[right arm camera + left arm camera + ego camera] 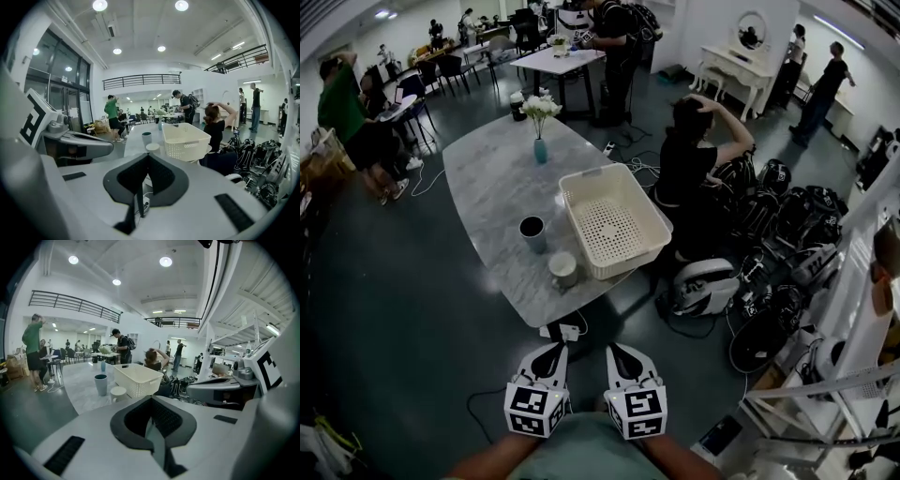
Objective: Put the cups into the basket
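Two cups, dark cup (532, 228) and white cup (563, 269), stand on the bench (492, 178) beside the basket (659, 223); left gripper (550, 352) and right gripper (620, 353) hold fingers (133, 417) pressed together, empty. Best spread them before reaching the white cup.

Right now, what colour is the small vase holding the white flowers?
Teal blue; the small vase shows best in the head view.

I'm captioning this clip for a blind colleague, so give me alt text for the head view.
The left gripper and right gripper, both shut and empty, point toward a marble table ahead. On it sit a cream basket, a dark cup and a white cup beside it, and a flower vase farther back.
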`<action>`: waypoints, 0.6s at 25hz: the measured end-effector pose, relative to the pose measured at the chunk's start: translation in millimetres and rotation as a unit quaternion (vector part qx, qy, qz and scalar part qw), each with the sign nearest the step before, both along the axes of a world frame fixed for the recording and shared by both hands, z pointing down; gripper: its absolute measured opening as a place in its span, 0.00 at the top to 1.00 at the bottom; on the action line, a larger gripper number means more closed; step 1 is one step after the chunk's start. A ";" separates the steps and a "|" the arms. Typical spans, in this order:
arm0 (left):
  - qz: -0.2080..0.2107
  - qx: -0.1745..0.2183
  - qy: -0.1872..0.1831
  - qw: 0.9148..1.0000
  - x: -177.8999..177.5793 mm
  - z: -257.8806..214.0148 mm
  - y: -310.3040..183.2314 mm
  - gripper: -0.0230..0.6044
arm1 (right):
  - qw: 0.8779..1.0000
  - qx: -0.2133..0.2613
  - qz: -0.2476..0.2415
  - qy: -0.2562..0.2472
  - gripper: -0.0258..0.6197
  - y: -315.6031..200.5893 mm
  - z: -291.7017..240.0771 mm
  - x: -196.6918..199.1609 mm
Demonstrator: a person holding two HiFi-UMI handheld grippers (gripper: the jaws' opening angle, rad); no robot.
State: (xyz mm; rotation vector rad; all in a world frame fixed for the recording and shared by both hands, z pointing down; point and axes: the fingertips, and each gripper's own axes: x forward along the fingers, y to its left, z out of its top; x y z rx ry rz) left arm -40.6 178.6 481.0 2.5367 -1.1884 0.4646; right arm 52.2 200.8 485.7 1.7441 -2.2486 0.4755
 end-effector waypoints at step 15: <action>-0.047 -0.014 -0.010 0.999 -17.0 15.2 2.7 0.96 | 1.000 -0.018 -0.026 -0.003 0.94 0.8 17.3 0.1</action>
